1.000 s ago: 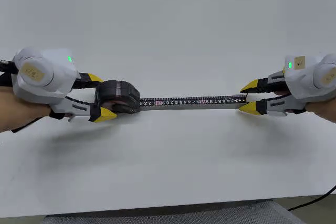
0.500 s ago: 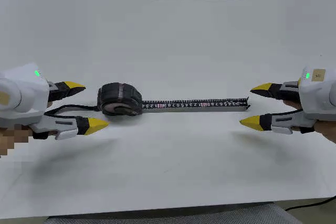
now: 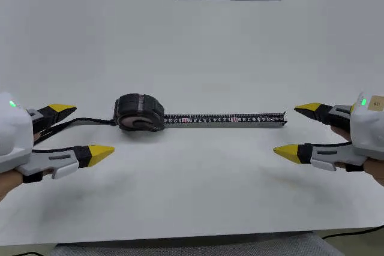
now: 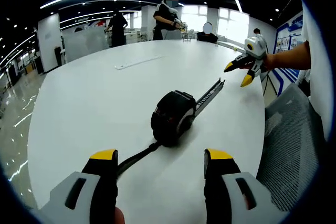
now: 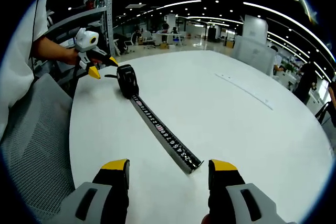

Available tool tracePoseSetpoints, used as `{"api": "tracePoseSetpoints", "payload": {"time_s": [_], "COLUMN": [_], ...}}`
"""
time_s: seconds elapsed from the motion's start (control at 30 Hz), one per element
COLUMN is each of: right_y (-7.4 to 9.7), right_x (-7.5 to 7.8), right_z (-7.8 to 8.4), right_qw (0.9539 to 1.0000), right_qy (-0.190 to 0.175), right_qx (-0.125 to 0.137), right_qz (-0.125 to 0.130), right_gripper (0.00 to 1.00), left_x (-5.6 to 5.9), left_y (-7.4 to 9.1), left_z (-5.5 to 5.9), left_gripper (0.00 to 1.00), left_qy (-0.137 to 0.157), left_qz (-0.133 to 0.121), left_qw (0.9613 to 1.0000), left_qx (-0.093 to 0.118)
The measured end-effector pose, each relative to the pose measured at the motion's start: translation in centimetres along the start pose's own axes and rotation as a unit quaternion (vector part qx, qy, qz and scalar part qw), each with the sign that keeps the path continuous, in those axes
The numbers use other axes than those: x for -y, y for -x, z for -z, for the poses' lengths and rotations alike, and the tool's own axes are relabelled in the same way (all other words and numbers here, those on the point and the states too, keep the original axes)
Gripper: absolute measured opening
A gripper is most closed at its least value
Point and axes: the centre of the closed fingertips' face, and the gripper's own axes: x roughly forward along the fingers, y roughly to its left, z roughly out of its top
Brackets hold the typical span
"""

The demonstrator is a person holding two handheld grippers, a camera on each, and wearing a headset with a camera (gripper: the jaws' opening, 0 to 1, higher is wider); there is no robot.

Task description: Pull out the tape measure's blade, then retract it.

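Head view: the tape measure's case (image 3: 139, 113) lies on the white bench (image 3: 192, 196) with its blade (image 3: 225, 119) drawn out flat, long axis running from the case straight toward the right tool (image 3: 285, 130). That tool's jaws stand apart and empty, just beyond the blade's hook end. The left tool (image 3: 94, 129), likewise apart and empty, sits on the case's opposite side by its black wrist strap (image 3: 90, 122), so it is the nearer one for retracting. Numerals run along the blade; no brand is legible.

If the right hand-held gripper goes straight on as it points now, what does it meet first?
Probably the free end of the tape measure's blade, lying just ahead of the right hand-held gripper, between its open jaws; its height is unclear.
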Motion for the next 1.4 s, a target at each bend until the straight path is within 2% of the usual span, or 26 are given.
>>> {"api": "tracePoseSetpoints", "payload": {"time_s": [0.23, 0.6, 0.83, 0.93, 1.0, 1.13, 1.3, 1.4], "right_y": [1.0, 1.8, 2.2, 2.3, 2.4, 2.4, 2.2, 2.1], "right_x": [-0.7, -2.6, -3.7, -4.0, -4.3, -5.3, -5.5, -5.5], "right_z": [-0.2, 1.0, 0.9, 1.0, 0.9, 1.1, 1.5, 1.4], "right_qw": [0.9997, 0.9989, 0.997, 0.9959, 0.9953, 0.9942, 0.9929, 0.9929], "right_qy": [-0.013, -0.037, -0.06, -0.07, -0.073, -0.083, -0.093, -0.092], "right_qx": [0.008, 0.004, 0.016, 0.022, 0.028, 0.031, 0.036, 0.036], "right_qz": [0.018, 0.03, 0.046, 0.053, 0.058, 0.061, 0.066, 0.067], "right_gripper": [0.64, 0.69, 0.76, 0.81, 0.84, 0.87, 0.89, 0.9], "left_x": [0.5, 1.4, 2.3, 2.8, 3.0, 3.5, 3.8, 3.8], "left_y": [1.5, 3.3, 4.2, 4.4, 4.4, 4.5, 4.4, 4.4], "left_z": [0.8, 2.8, 3.7, 3.9, 4.2, 4.2, 4.1, 3.7], "left_gripper": [0.67, 0.71, 0.77, 0.79, 0.81, 0.85, 0.87, 0.88], "left_qy": [0.016, 0.046, 0.072, 0.088, 0.089, 0.099, 0.1, 0.094], "left_qz": [-0.02, -0.043, -0.047, -0.048, -0.051, -0.057, -0.063, -0.068], "left_qw": [0.9997, 0.998, 0.9963, 0.9949, 0.9947, 0.9933, 0.9927, 0.9928], "left_qx": [0.005, 0.002, 0.002, 0.01, 0.008, 0.017, 0.023, 0.03]}}
